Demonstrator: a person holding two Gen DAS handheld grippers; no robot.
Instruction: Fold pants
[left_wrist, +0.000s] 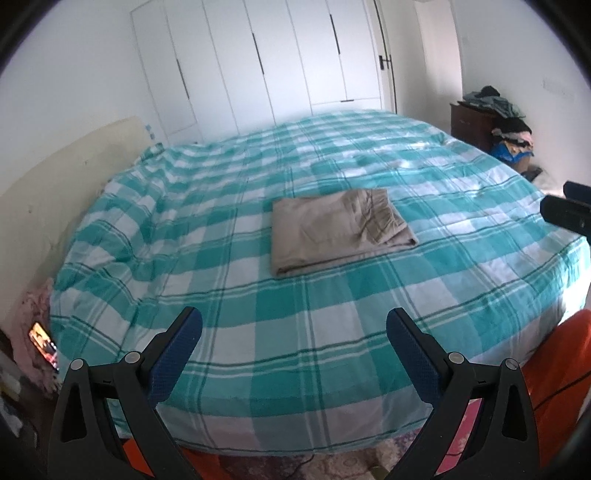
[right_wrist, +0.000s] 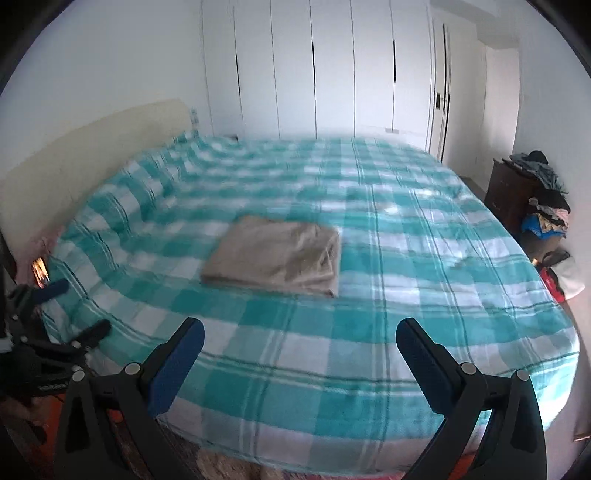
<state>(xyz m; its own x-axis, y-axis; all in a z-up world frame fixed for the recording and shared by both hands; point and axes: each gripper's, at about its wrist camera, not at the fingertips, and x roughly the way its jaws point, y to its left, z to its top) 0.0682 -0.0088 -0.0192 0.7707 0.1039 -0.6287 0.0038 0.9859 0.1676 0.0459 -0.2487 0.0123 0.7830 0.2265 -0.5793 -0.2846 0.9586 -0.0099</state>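
left wrist: left gripper (left_wrist: 294, 325) is held spread and empty over the near edge of the bed (left_wrist: 258, 332); folded tan pants (left_wrist: 338, 229) lie mid-bed | right wrist: right gripper (right_wrist: 300, 334) is likewise spread, empty; pants (right_wrist: 277, 254) lie flat, well apart from both

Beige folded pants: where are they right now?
The beige folded pants lie flat mid-bed on the teal-and-white checked bedspread, centred in both wrist views, beyond the open left gripper and right gripper, touching neither.

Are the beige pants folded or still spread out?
Folded: the pants lie as a compact layered rectangle on the checked bedspread, stacked edges visible, no hand-held gripper touching them.
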